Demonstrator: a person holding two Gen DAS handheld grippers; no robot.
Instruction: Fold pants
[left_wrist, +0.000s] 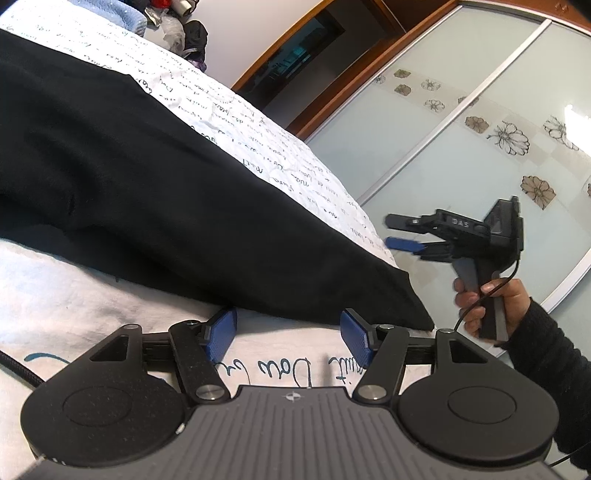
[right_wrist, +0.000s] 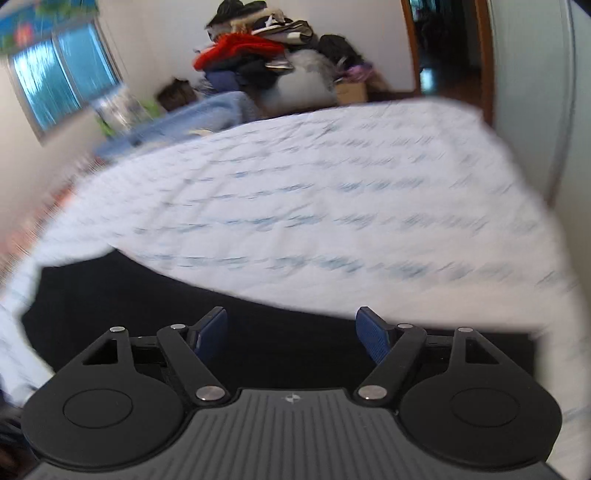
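Black pants (left_wrist: 155, 177) lie spread across the bed (left_wrist: 258, 140), on a white cover printed with handwriting; they run from the far left down to a corner near the bed edge. Left gripper (left_wrist: 288, 334) sits low at the near edge of the pants, jaws spread wide, blue pads (left_wrist: 221, 334) empty, nothing between them, printed cover showing in the gap. Right of that, the right gripper (left_wrist: 397, 232) is held in the air off the bed's side, just past the pants corner, gripped by a hand (left_wrist: 487, 306) in a dark sleeve; its jaws are parted, holding nothing. Behind it, a sliding wardrobe door (left_wrist: 461, 147) with flower prints.

From the right wrist view, blurred: right gripper (right_wrist: 291, 332) spread apart over the black pants (right_wrist: 147, 295), white bed cover (right_wrist: 332, 203) beyond. Back left, a window (right_wrist: 59, 81); centre back, a clothes pile (right_wrist: 258, 48) with a red item on top, cardboard box (right_wrist: 349, 92) beside it; far right, a wooden doorway (right_wrist: 484, 55).
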